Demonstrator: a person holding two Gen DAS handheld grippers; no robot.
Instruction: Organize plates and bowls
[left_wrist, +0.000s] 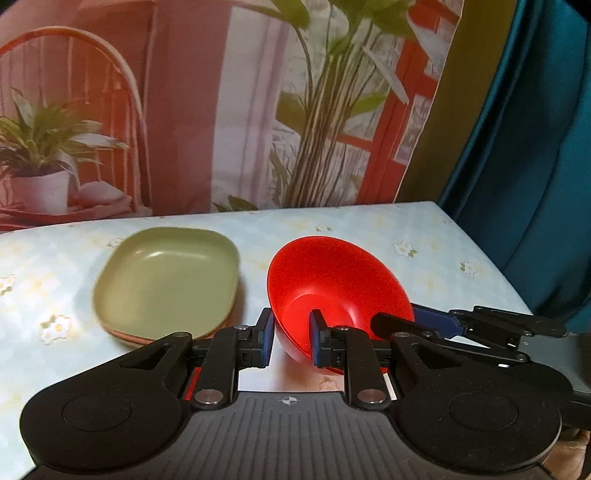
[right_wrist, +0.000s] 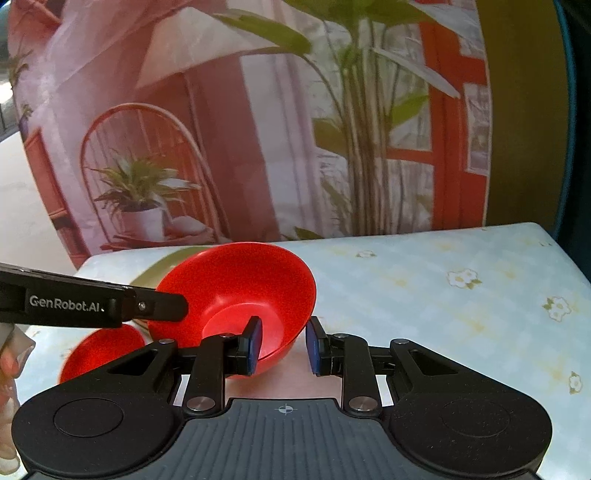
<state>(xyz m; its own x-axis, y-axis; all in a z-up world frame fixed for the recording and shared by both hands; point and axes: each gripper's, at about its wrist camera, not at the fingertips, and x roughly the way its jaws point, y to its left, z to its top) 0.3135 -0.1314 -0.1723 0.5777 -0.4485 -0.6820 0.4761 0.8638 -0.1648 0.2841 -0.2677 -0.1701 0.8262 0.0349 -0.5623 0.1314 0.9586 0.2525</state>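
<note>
Both grippers pinch the same red bowl (left_wrist: 334, 291) — one on each side of its rim. The left gripper (left_wrist: 291, 341) clamps the rim on the bowl's left side, one pad inside the wall and one outside; the right gripper (right_wrist: 282, 345) does the same on the bowl's right side, seen in its own view with the bowl (right_wrist: 240, 295) sitting left of its centre line. So the bowl hangs between the two grippers, tilted with its mouth toward the cameras, and it looks lifted off the table (left_wrist: 369, 229), though contact underneath is hard to tell.

Key relation for the coming move: a second red bowl (right_wrist: 103, 350) sits low and to the left of the held one in the right view, just beside it — likely the nesting target, closer to the left hand's side. The green plate (left_wrist: 166, 284) lies further left on the table, apart from the held bowl, stacked on another plate whose orange edge (left_wrist: 129, 338) peeks out below.
</note>
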